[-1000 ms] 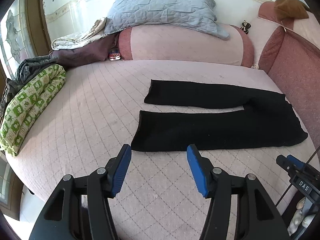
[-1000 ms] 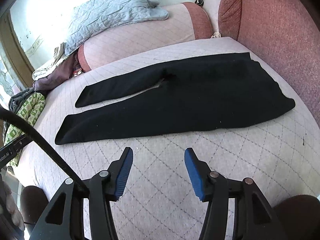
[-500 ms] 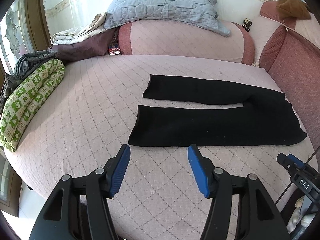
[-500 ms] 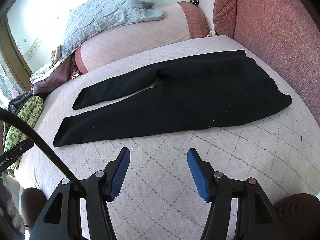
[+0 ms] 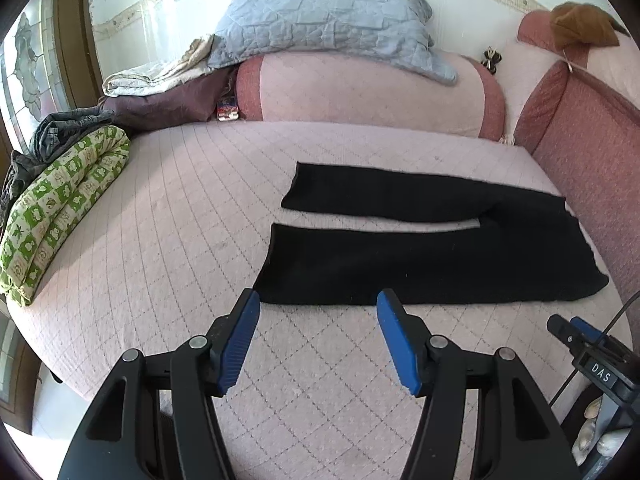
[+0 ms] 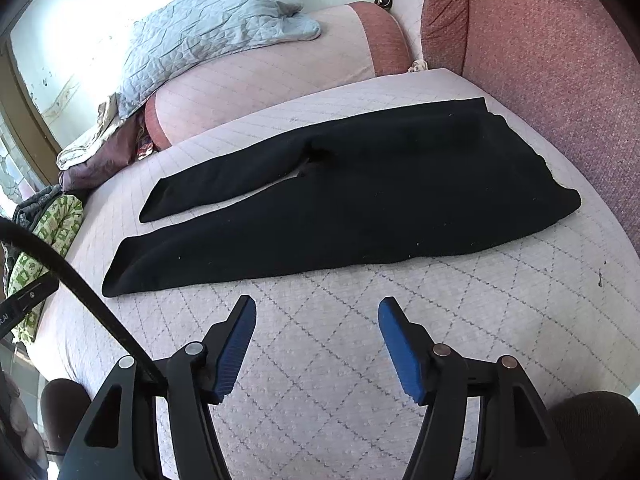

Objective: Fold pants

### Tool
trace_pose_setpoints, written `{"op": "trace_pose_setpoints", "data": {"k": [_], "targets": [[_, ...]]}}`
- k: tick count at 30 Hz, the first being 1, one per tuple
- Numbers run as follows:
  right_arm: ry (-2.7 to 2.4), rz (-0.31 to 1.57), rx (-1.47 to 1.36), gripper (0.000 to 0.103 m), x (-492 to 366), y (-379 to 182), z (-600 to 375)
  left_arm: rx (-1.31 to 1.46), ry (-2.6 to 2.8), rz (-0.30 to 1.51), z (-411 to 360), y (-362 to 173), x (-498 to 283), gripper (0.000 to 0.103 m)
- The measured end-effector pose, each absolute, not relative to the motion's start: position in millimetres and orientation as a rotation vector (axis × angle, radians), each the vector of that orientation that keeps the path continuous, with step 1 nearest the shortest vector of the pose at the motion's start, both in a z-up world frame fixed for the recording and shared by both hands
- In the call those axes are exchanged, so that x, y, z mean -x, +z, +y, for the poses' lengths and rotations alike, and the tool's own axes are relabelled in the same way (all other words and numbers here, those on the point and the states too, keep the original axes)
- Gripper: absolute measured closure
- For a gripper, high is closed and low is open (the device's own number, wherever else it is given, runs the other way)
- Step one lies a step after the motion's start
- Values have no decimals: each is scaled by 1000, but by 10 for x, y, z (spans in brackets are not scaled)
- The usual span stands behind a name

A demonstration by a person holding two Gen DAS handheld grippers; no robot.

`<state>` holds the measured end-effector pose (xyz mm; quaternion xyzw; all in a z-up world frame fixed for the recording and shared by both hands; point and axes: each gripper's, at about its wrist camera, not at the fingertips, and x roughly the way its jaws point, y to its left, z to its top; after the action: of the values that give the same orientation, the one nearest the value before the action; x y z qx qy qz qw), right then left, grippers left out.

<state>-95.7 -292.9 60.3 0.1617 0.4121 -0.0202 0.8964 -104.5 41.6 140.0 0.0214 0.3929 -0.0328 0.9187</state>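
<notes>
Right gripper [image 5: 576,330] mostly cut off, perhaps open

Black pants [image 6: 360,196] lie spread flat across a pink quilted bed [image 6: 500,304], legs slightly parted and pointing left, waistband toward the red upholstered side cushion [image 6: 560,64] at right. The right tongs [image 6: 316,312] hang over bare quilt just short of the near leg's lower edge, blue-padded fingers [image 6: 236,348] spread wide with nothing between them. A grey quilted blanket [image 6: 208,28] drapes over the pink bolster [image 6: 272,80] at the head of the bed, and a green-patterned bedroll [image 6: 48,236] sits at the far left edge. A black cable [image 6: 80,284] crosses the lower-left corner.
</notes>
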Motion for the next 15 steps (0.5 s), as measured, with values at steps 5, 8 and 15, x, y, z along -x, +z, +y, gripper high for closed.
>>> {"op": "trace_pose_setpoints", "data": {"k": [5, 8, 15], "targets": [[-41, 835, -312, 34, 945, 681, -2911, 59, -16, 627, 562, 1668, 1204, 6], [-39, 812, -276, 33, 912, 781, -2896, 110, 45, 498, 675, 1892, 1256, 0], [-10, 779, -210, 28, 640, 1072, -3014, 152, -15, 637, 807, 2057, 631, 0]]}}
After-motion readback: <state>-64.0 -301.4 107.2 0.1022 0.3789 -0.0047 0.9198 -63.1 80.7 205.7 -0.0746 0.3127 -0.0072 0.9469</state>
